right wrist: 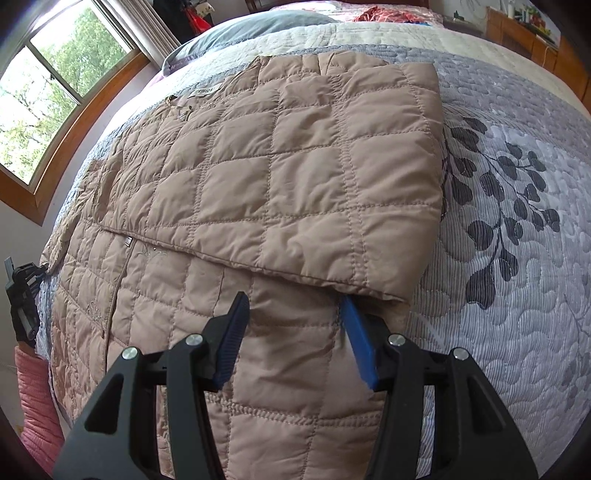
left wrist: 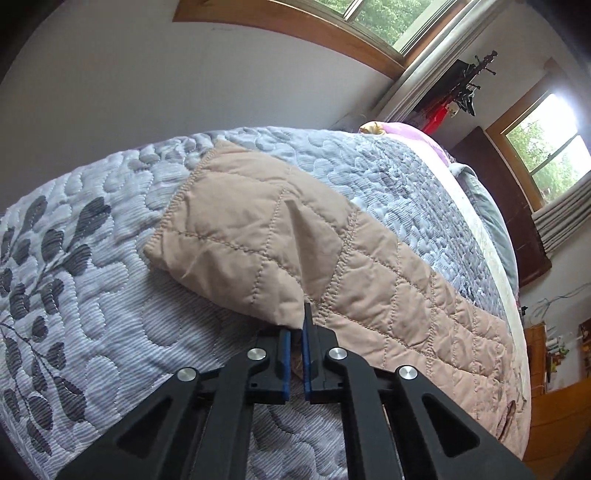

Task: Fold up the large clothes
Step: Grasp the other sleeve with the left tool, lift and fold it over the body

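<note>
A tan quilted jacket [right wrist: 258, 177] lies spread on the bed, one part folded over the rest with its edge running across the middle of the right wrist view. My right gripper [right wrist: 295, 314] is open just above the jacket, its right finger under the corner of the folded part. In the left wrist view the jacket [left wrist: 295, 236] stretches away to the right, and my left gripper [left wrist: 300, 332] is shut on a raised fold of its near edge. The left gripper also shows at the far left of the right wrist view [right wrist: 22, 295].
The bed has a grey quilted cover with a dark leaf print [right wrist: 517, 206]. A grey pillow [right wrist: 258, 26] and red cloth [right wrist: 388, 14] lie at the far end. Windows [left wrist: 546, 147], a white wall and wooden furniture [left wrist: 554, 417] surround the bed.
</note>
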`<action>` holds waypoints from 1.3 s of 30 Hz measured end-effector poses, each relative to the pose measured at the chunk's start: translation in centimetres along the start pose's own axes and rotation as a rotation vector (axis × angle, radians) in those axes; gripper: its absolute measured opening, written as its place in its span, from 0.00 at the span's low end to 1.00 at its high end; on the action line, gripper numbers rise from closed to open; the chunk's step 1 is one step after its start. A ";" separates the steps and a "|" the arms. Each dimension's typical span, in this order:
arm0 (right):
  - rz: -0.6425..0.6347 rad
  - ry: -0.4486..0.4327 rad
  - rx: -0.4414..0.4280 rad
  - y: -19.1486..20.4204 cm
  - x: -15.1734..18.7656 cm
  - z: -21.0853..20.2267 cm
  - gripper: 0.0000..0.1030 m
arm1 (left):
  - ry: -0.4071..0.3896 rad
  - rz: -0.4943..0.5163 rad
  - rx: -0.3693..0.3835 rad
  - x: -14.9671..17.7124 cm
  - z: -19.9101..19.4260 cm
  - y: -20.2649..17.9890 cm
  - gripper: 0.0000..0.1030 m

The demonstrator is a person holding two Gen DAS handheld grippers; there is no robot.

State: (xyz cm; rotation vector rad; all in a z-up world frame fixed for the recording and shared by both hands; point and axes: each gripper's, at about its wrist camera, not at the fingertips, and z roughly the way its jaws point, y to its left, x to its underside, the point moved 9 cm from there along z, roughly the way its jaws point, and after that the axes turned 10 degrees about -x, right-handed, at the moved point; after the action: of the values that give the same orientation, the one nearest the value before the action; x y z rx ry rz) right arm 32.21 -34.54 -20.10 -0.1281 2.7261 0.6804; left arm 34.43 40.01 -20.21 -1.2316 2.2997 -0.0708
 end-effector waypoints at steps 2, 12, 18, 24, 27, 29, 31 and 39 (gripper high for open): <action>0.001 -0.007 -0.005 0.1 0.0 -0.4 0.51 | -0.043 0.004 0.037 -0.6 -1.9 -1.1 0.04; -0.034 -0.047 -0.003 1.1 0.7 -3.1 0.52 | -0.280 0.371 0.223 4.8 -14.1 -16.7 0.04; -0.046 -0.062 -0.008 1.5 1.4 -4.1 0.52 | -0.249 0.598 0.264 13.1 -14.3 -25.6 0.04; -0.048 -0.068 -0.003 1.5 1.7 -4.6 0.52 | -0.193 0.743 0.331 21.2 -13.9 -30.7 0.04; -0.046 -0.069 0.000 1.4 1.7 -4.5 0.52 | -0.169 0.790 0.345 24.0 -13.4 -32.8 0.04; -0.044 -0.069 -0.003 1.5 1.7 -4.4 0.52 | -0.148 0.817 0.355 25.7 -12.8 -33.9 0.04; -0.042 -0.069 -0.004 1.5 1.7 -4.3 0.52 | -0.139 0.849 0.356 27.3 -12.2 -34.8 0.04; -0.041 -0.060 -0.025 2.1 1.1 -3.6 0.52 | 0.097 0.933 0.414 31.8 -8.4 -35.3 0.22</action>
State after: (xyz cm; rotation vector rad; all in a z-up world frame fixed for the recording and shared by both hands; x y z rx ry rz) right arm 29.82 -34.39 -16.56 -0.1658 2.6507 0.6955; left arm 43.05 -7.31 -16.44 0.0959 2.5355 -0.2532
